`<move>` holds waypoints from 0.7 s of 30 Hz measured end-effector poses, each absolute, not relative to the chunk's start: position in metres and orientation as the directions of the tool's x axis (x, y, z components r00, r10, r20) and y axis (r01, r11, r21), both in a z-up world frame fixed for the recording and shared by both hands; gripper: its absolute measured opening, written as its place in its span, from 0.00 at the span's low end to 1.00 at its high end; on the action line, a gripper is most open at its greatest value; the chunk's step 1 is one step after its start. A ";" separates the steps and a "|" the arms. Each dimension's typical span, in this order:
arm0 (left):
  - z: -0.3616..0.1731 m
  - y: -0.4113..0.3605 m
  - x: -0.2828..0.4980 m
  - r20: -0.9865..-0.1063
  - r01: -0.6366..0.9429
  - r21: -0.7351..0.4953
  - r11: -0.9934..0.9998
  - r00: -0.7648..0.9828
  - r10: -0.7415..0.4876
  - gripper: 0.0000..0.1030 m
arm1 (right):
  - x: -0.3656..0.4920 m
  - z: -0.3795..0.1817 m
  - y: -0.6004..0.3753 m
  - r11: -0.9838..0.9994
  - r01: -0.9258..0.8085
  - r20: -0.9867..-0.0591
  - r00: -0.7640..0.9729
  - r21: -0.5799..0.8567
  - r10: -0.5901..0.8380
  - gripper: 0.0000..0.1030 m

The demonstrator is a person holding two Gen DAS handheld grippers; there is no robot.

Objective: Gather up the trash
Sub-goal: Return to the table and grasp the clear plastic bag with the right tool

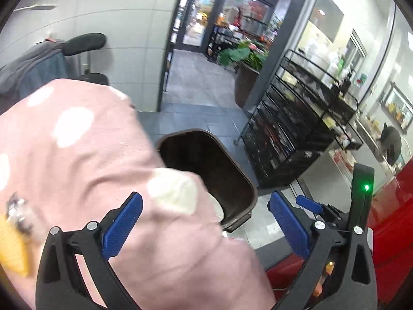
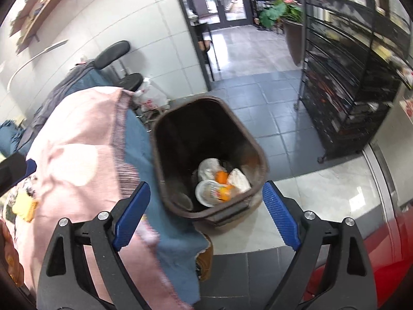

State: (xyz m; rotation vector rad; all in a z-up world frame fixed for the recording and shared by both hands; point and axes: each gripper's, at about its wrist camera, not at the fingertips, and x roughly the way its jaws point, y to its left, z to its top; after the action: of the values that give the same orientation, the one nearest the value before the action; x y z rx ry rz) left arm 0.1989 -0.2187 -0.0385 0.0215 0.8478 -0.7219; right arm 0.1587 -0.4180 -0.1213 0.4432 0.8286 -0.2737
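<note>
A brown trash bin [image 2: 180, 134] stands on the floor below the table's edge. In the right wrist view it holds white crumpled paper [image 2: 238, 178], a white lid or cup [image 2: 205, 193] and orange peel [image 2: 222, 177]. My right gripper [image 2: 206, 213] is open and empty above the bin's near rim. The bin [image 1: 227, 170] also shows in the left wrist view, partly hidden by the pink tablecloth [image 1: 77, 160]. My left gripper [image 1: 205, 223] is open and empty over the cloth's edge. The right gripper's body [image 1: 361, 193] shows at the right there.
A pink dotted tablecloth [image 2: 74, 155] with a blue underside drapes at the left. A black wire rack [image 2: 348, 77] stands at the right, a potted plant [image 2: 289, 18] behind it. A black stool [image 2: 113, 51] and a white plastic bag [image 2: 149, 95] sit by the wall. Something red [image 2: 374, 271] lies at lower right.
</note>
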 end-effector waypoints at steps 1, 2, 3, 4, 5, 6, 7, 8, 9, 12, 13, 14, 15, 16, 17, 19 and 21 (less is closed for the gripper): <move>-0.034 -0.209 0.196 -0.683 0.580 -0.259 0.772 0.455 -0.571 0.95 | 0.160 -0.118 -0.414 0.880 0.389 -0.754 0.655 0.273 -0.056 0.85; -0.031 -0.199 0.194 -0.677 0.571 -0.259 0.779 0.468 -0.568 0.95 | 0.162 -0.114 -0.408 0.886 0.375 -0.748 0.662 0.274 -0.049 0.85; -0.028 -0.189 0.192 -0.670 0.561 -0.258 0.786 0.482 -0.564 0.95 | 0.164 -0.108 -0.402 0.893 0.355 -0.741 0.671 0.278 -0.036 0.86; -0.026 -0.179 0.190 -0.665 0.550 -0.254 0.796 0.498 -0.556 0.95 | 0.167 -0.104 -0.395 0.900 0.335 -0.735 0.677 0.280 -0.023 0.86; -0.025 -0.170 0.187 -0.665 0.535 -0.244 0.808 0.514 -0.542 0.95 | 0.169 -0.099 -0.387 0.907 0.315 -0.730 0.683 0.280 -0.012 0.86; -0.024 -0.162 0.185 -0.667 0.523 -0.231 0.820 0.529 -0.525 0.95 | 0.172 -0.094 -0.379 0.915 0.292 -0.726 0.688 0.278 0.001 0.86; -0.024 -0.154 0.184 -0.668 0.513 -0.220 0.830 0.541 -0.511 0.95 | 0.174 -0.090 -0.372 0.922 0.272 -0.721 0.693 0.277 0.013 0.87; -0.025 -0.146 0.182 -0.671 0.497 -0.211 0.842 0.552 -0.495 0.95 | 0.176 -0.087 -0.365 0.927 0.248 -0.716 0.697 0.280 0.030 0.87; -0.025 -0.138 0.182 -0.675 0.480 -0.207 0.853 0.561 -0.479 0.95 | 0.179 -0.083 -0.357 0.933 0.221 -0.713 0.699 0.285 0.052 0.88; -0.029 -0.111 0.182 -0.687 0.426 -0.209 0.880 0.576 -0.442 0.95 | 0.189 -0.074 -0.334 0.944 0.154 -0.708 0.698 0.292 0.105 0.88; -0.031 -0.101 0.182 -0.692 0.403 -0.211 0.890 0.582 -0.427 0.95 | 0.193 -0.071 -0.325 0.946 0.129 -0.705 0.698 0.296 0.126 0.88; -0.032 -0.092 0.183 -0.697 0.381 -0.213 0.900 0.586 -0.414 0.95 | 0.196 -0.068 -0.317 0.948 0.102 -0.703 0.695 0.300 0.148 0.88; -0.032 -0.085 0.183 -0.698 0.365 -0.217 0.905 0.590 -0.405 0.95 | 0.200 -0.066 -0.308 0.950 0.078 -0.703 0.691 0.303 0.168 0.88; -0.032 -0.076 0.183 -0.698 0.348 -0.218 0.912 0.597 -0.395 0.95 | 0.204 -0.063 -0.300 0.951 0.056 -0.702 0.687 0.305 0.185 0.88; -0.032 -0.069 0.183 -0.699 0.332 -0.213 0.919 0.606 -0.380 0.95 | 0.206 -0.061 -0.292 0.951 0.035 -0.701 0.684 0.307 0.201 0.88; -0.033 -0.052 0.181 -0.703 0.289 -0.185 0.939 0.628 -0.332 0.95 | 0.214 -0.057 -0.273 0.952 -0.014 -0.702 0.671 0.307 0.236 0.88; -0.035 -0.038 0.179 -0.713 0.251 -0.160 0.955 0.639 -0.287 0.95 | 0.224 -0.054 -0.253 0.949 -0.058 -0.706 0.654 0.309 0.270 0.88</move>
State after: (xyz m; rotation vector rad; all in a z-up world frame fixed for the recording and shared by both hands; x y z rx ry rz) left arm 0.1789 -0.0384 -0.0348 -0.0479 0.8218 -0.3070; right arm 0.2238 -0.2533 -0.0542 0.2700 0.8394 0.1888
